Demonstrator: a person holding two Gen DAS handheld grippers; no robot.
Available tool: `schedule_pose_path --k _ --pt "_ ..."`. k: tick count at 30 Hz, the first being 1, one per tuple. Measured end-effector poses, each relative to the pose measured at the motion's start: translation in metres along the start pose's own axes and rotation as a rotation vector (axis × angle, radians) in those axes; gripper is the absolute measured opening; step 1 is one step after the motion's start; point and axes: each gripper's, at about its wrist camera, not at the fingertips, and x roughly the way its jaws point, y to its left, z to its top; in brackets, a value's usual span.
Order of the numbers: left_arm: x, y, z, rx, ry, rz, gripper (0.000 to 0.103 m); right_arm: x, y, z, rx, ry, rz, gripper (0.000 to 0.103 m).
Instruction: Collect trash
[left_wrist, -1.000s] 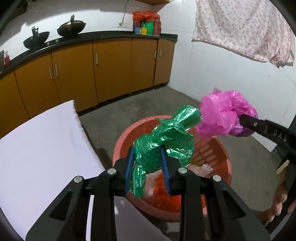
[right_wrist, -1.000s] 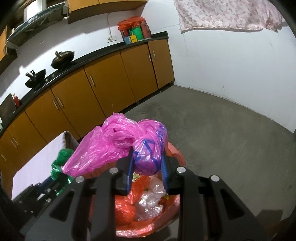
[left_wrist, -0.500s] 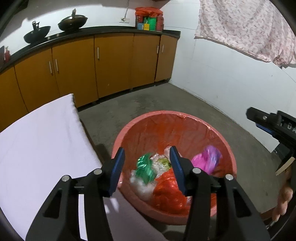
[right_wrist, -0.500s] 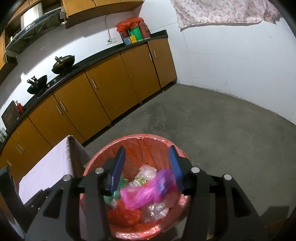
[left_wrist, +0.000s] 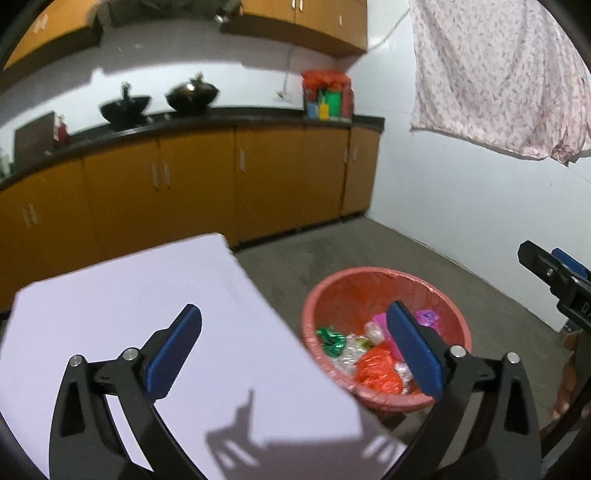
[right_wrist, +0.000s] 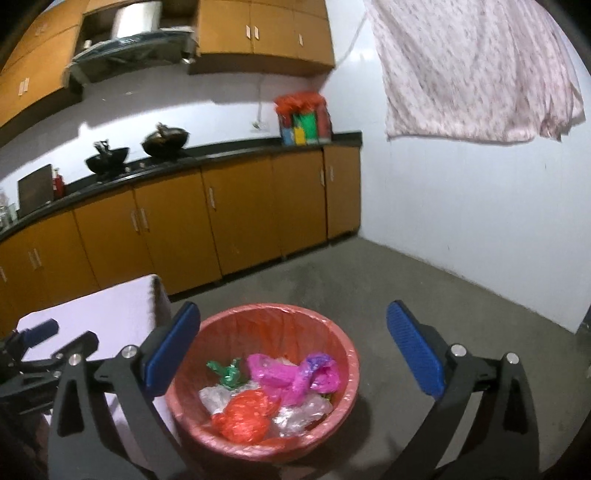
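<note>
A red-lined round bin (left_wrist: 364, 291) (right_wrist: 277, 321) stands on the floor beside a white table (left_wrist: 147, 295) (right_wrist: 110, 306). Inside lie a crumpled green bag (left_wrist: 330, 338) (right_wrist: 225, 371), a pink bag (left_wrist: 424, 317) (right_wrist: 288, 376), an orange bag (left_wrist: 376, 373) (right_wrist: 243, 410) and clear wrappers. My left gripper (left_wrist: 293, 314) hovers over the table's corner, jaws opening wide, nothing between them. Above the near side of the bin, my right gripper (right_wrist: 293, 312) is likewise opening and empty. One right finger (left_wrist: 543, 262) shows at the left wrist view's right edge.
Orange cabinets (right_wrist: 240, 214) under a black counter run along the back wall, with two woks (right_wrist: 166, 138) and coloured packets (right_wrist: 303, 118) on top. A floral cloth (right_wrist: 472, 74) hangs on the white wall at right. Grey floor (right_wrist: 406, 280) surrounds the bin.
Both grippers let go: the green bag and the pink bag dropped into the bin. Both jaws spread wide, and both grippers drew back and rose away from the bin.
</note>
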Motion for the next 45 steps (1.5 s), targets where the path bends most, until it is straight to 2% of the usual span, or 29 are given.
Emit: schedule_pose_path --k 5,8,18,28,45 --pt "-0.048 0.018 -0.011 -0.013 -0.063 0.087 0.101 -0.033 0.025 -0.003 -0.063 0.003 0.003 0.099" --pt "-0.074 0.029 -0.021 -0.026 -0.089 0.149 0.101 -0.054 0.039 -0.006 -0.083 -0.007 0.040 0.099" --pt "-0.122 0.036 -0.046 -0.018 -0.129 0.281 0.101 -0.106 0.064 -0.026 -0.132 -0.038 0.005 0.099" --pt "-0.142 0.033 -0.061 -0.018 -0.165 0.300 0.101 -0.130 0.065 -0.046 -0.107 -0.038 0.024 0.099" --pt "-0.158 0.038 -0.068 -0.045 -0.201 0.307 0.101 -0.146 0.063 -0.040 -0.101 -0.080 0.035 0.099"
